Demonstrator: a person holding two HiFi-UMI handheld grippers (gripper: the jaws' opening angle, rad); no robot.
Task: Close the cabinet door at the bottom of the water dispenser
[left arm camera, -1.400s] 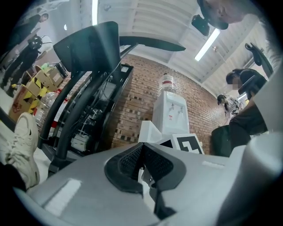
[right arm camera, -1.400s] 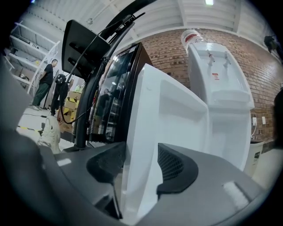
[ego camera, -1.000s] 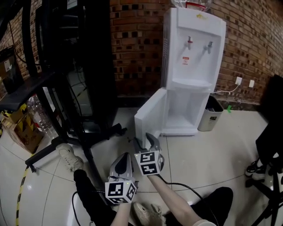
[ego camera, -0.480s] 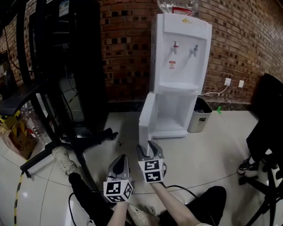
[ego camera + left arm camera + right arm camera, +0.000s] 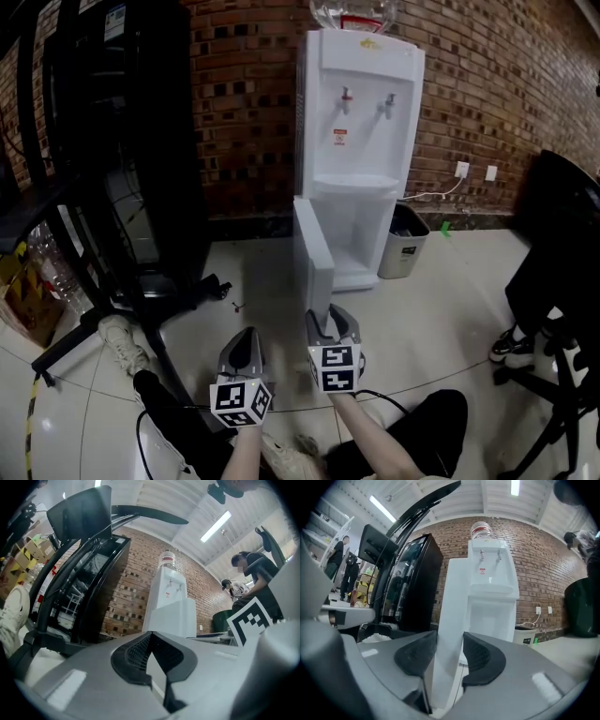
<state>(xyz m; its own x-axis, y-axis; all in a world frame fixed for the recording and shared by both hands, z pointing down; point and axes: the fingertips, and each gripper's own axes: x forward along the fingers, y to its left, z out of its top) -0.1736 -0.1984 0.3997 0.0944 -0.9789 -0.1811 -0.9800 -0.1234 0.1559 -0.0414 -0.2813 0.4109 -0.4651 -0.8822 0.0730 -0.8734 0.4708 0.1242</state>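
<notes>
The white water dispenser (image 5: 361, 112) stands against the brick wall. Its bottom cabinet door (image 5: 314, 253) hangs open, swung out towards me and seen nearly edge-on. My right gripper (image 5: 333, 319) is at the door's free edge, low down. In the right gripper view the door edge (image 5: 452, 620) fills the gap between the closing jaws of the right gripper (image 5: 449, 651), and both pads touch it. My left gripper (image 5: 246, 342) hovers to the left of the door, short of it. In its own view the left gripper (image 5: 151, 637) is shut on nothing, and the dispenser (image 5: 168, 597) lies ahead.
A grey waste bin (image 5: 401, 239) stands right of the dispenser. A tall black rack (image 5: 141, 141) fills the left side, with its base legs (image 5: 112, 319) reaching across the floor. A black chair (image 5: 562, 262) is at the right. A white shoe (image 5: 117, 342) and a cable (image 5: 394, 398) lie near me.
My right gripper has moved forward onto the door's free edge, and its jaws have narrowed around it. The door now shows more edge-on. The left gripper has shifted only a little.
</notes>
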